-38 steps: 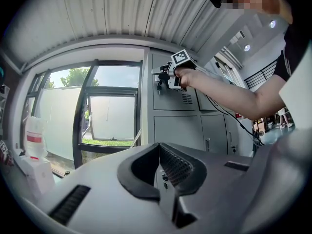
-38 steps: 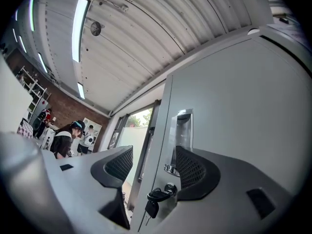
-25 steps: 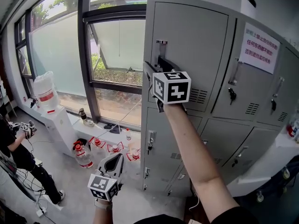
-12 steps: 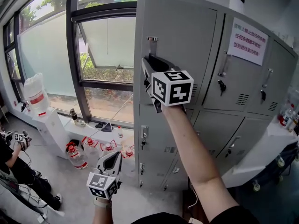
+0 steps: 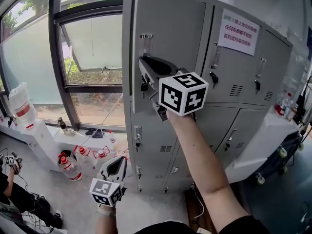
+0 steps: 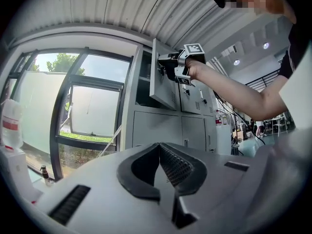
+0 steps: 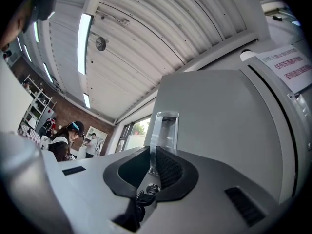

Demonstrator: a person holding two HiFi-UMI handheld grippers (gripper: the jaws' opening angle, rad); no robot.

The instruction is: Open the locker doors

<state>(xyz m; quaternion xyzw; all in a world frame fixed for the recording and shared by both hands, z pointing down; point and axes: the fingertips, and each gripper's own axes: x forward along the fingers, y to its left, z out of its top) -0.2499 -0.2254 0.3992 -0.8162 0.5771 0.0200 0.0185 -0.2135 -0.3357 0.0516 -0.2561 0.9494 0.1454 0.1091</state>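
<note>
The grey locker bank (image 5: 234, 126) fills the middle of the head view. Its top-left door (image 5: 170, 33) stands slightly ajar; the left gripper view shows this door (image 6: 163, 84) swung out with a dark gap behind it. My right gripper (image 5: 143, 65) reaches the door's metal handle (image 5: 145, 43). In the right gripper view its jaws (image 7: 152, 152) are closing, with the pads pressed on the lower end of the handle (image 7: 165, 128). My left gripper (image 5: 118, 161) hangs low in front of the lockers, shut and holding nothing (image 6: 158, 145).
A paper notice (image 5: 239, 32) hangs on the next top door. A large window (image 5: 87, 57) is at the left, with a water jug (image 5: 22, 106) on a white ledge and bottles (image 5: 68, 167) on the floor. A white counter (image 5: 273, 130) juts out at the right.
The right gripper's jaws have closed onto the top-left door's handle, and the door has swung outward a little. The head view has shifted left. The left gripper has stayed low.
</note>
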